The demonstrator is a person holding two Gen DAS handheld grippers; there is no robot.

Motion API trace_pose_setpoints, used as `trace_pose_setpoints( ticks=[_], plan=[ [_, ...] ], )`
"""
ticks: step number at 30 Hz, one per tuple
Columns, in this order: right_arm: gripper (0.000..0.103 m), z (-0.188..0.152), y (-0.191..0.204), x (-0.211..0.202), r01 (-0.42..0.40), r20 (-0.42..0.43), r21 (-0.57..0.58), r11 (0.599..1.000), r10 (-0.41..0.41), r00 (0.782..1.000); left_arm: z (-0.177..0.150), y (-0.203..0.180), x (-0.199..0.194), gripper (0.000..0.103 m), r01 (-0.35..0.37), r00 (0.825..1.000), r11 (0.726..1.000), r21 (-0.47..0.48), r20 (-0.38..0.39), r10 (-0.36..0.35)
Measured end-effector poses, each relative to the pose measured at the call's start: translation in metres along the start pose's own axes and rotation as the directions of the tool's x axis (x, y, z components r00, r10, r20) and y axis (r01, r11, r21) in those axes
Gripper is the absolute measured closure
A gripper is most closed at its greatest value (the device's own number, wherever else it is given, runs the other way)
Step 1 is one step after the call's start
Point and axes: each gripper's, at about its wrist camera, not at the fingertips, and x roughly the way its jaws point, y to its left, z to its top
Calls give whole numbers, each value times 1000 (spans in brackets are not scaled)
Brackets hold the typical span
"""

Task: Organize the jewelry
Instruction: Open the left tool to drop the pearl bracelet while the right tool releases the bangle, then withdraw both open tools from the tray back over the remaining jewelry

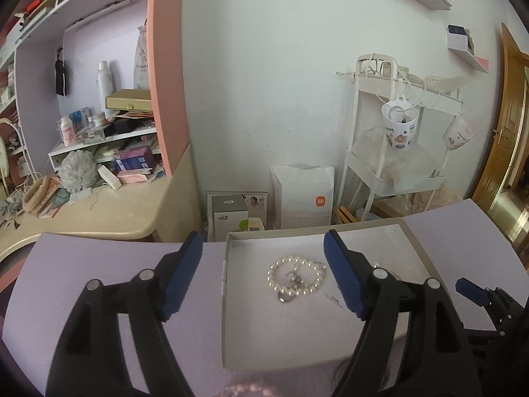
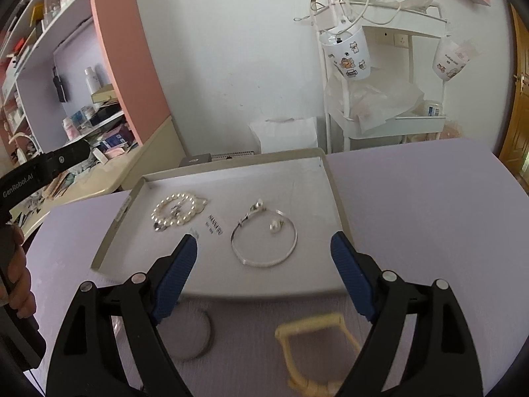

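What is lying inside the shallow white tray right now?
In the tray: a pearl bracelet with a small silver piece inside its loop, a silver bangle circling a loose pearl earring, and printed lettering. The near edge is partly hidden by the jaws.

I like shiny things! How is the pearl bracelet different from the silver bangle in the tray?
The pearl bracelet is a string of round white beads; the silver bangle is one thin, smooth metal hoop. The pearl bracelet makes a smaller ring than the bangle. The bracelet lies toward the tray's left side, the bangle nearer its middle. A loose pearl piece sits inside the bangle; small silver bits lie inside the bracelet. Both lie flat in the tray, untouched.
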Motion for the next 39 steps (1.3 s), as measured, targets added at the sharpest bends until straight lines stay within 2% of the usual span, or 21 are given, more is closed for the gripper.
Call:
trace_pose_setpoints(
  ticks=[18, 30, 39],
  plan=[
    [13, -67, 7, -71, -28, 13, -29, 999, 28, 1000, -56, -2, -89, 11, -19, 1000, 1000, 0, 17, 19],
    [13, -109, 8, -100, -37, -8, -54, 998, 36, 999, -122, 20, -145, 11, -77, 997, 995, -56, -19, 76],
    [13, -125, 35, -95, -78, -48, -113, 991, 73, 996, -161, 48, -164, 11, -136, 989, 985, -110, -79, 128]
  ],
)
